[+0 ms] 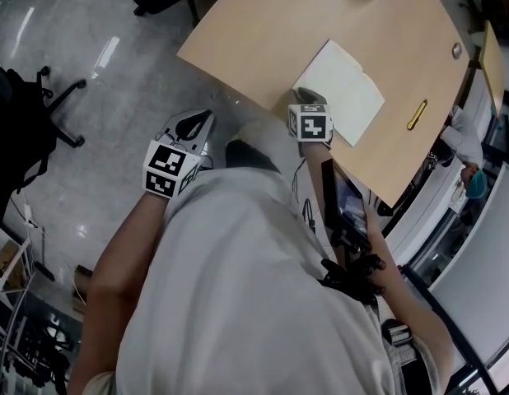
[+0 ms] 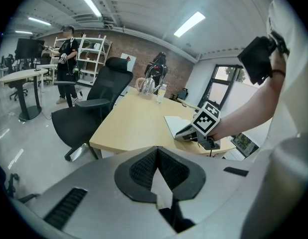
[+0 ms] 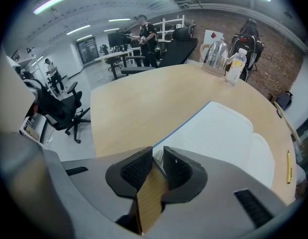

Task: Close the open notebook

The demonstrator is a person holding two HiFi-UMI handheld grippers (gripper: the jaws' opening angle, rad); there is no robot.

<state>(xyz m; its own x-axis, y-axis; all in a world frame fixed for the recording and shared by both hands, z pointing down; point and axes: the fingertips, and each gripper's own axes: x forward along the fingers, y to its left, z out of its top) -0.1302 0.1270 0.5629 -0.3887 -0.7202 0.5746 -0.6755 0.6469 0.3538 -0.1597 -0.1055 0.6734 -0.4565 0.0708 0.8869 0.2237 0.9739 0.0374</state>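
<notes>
The open notebook (image 1: 341, 89) lies flat with white pages on the tan table (image 1: 263, 31). My right gripper (image 1: 308, 99) is at its near left corner. In the right gripper view the jaws (image 3: 158, 158) stand a narrow gap apart, with the corner of the notebook (image 3: 219, 133) pinched between the tips. My left gripper (image 1: 207, 116) hangs off the table over the floor, to the left of my body. Its jaws (image 2: 156, 151) are shut with nothing in them. The left gripper view shows the right gripper (image 2: 179, 133) at the notebook (image 2: 175, 123).
A yellow pen (image 1: 417, 115) lies right of the notebook near the table edge. A kettle (image 3: 215, 55) and a water bottle (image 3: 235, 66) stand at the far end. Black office chairs (image 2: 94, 103) (image 1: 24, 105) stand on the floor. People stand by far shelves.
</notes>
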